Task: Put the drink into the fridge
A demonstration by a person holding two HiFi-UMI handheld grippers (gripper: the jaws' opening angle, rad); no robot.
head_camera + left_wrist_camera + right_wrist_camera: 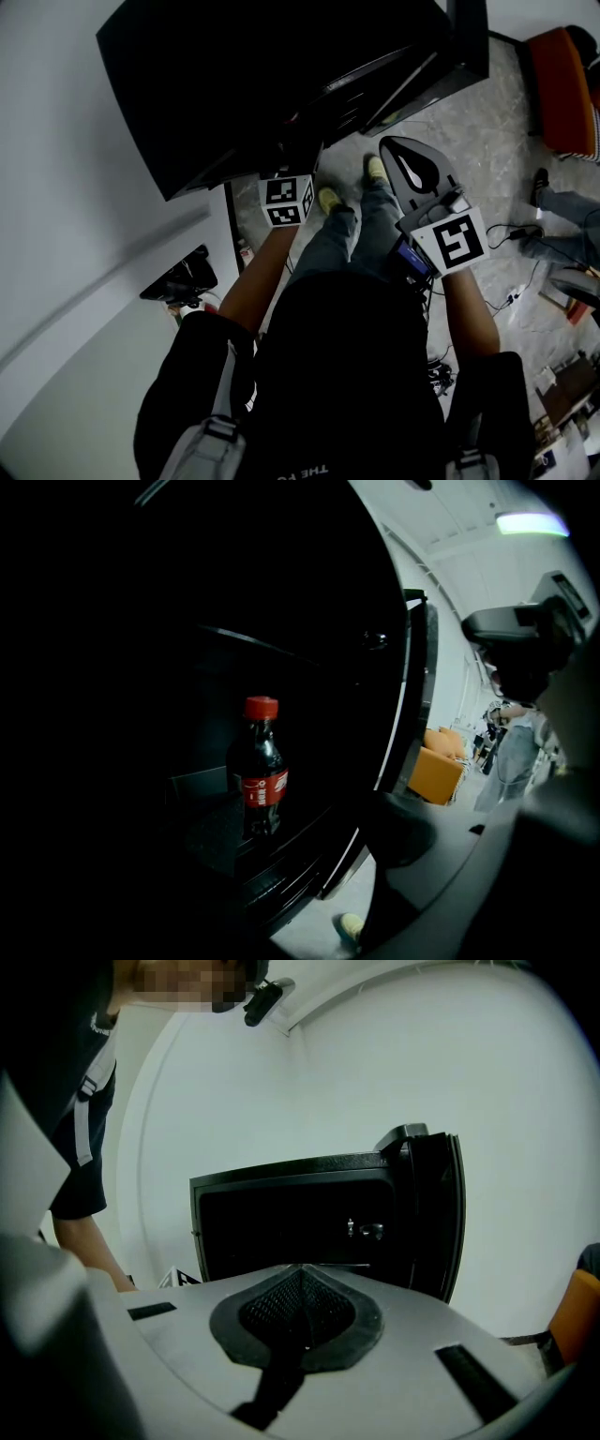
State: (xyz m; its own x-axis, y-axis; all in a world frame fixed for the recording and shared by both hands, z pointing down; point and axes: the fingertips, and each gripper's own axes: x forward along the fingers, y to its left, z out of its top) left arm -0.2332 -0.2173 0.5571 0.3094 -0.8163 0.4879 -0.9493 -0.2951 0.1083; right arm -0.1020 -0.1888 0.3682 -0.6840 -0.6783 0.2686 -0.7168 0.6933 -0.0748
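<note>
Cola bottle (259, 766), red cap and red label, dark contents. It stands upright on a shelf inside the fridge (281, 84), back a little from the shelf's front edge. Nothing touches it. The fridge interior is very dark and no other contents can be made out.

The fridge is a black cabinet against a white wall (66, 187). Its door (433, 1213) is swung open on the right-hand side in the right gripper view.

Left tongs (292, 192): released and empty. In the left gripper view one grey jaw with its dark pad (405, 829) lies off at lower right, the other jaw is lost in the dark at left, and the bottle stands beyond them, apart. In the head view this gripper's marker cube sits at the fridge's lower front edge.

Right tongs (302, 1309): clenched on nothing, the meshed pads meeting in a closed seam. They are held back from the fridge and point at its open front.

The person stands facing the fridge, yellow-green shoes (329, 199) on a grey mottled floor (469, 131). An orange seat (562, 89) stands off to the right, well apart, with loose cables (514, 234) on the floor nearer the person.
</note>
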